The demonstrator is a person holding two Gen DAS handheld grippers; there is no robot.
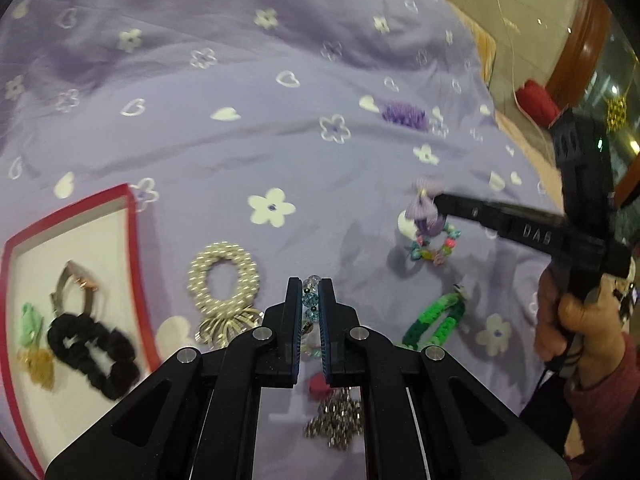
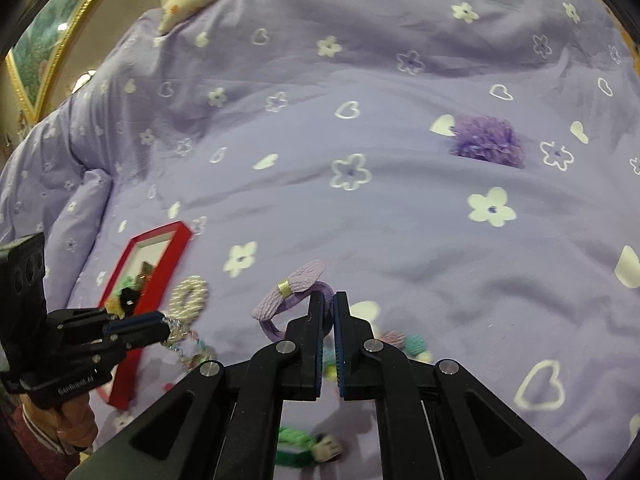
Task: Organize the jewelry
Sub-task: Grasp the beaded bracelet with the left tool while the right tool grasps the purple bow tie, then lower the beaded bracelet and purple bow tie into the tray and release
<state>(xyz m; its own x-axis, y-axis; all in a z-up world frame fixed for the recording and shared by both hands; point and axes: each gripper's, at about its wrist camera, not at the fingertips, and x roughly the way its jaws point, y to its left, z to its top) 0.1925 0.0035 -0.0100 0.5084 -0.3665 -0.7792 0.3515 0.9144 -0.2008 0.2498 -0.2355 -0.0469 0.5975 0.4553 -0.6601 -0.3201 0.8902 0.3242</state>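
Partly done. Red-rimmed white tray (image 1: 134,248) holds black scrunchie (image 1: 94,354), silver clip, green and gold pieces. Left gripper (image 1: 311,300) clamped on clear-blue bead bracelet (image 1: 310,300); right gripper (image 2: 329,312) clamped on lilac bow hair tie (image 2: 288,286). Pearl ring (image 1: 224,276), green clip (image 1: 436,320), purple pom-pom (image 2: 486,142) remain on quilt.

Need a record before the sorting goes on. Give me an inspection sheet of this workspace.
Surface: lilac bedspread printed with white flowers and hearts.
Job's things: red-rimmed white tray holding a black scrunchie; pearl hair tie, green braided band, purple pom-pom loose.
Clutter: nothing seen.
Grippers: left gripper shut on a clear-bead bracelet; right gripper shut on a lilac bow hair tie.
Cables: nothing seen.
Surroundings: gold-framed picture.
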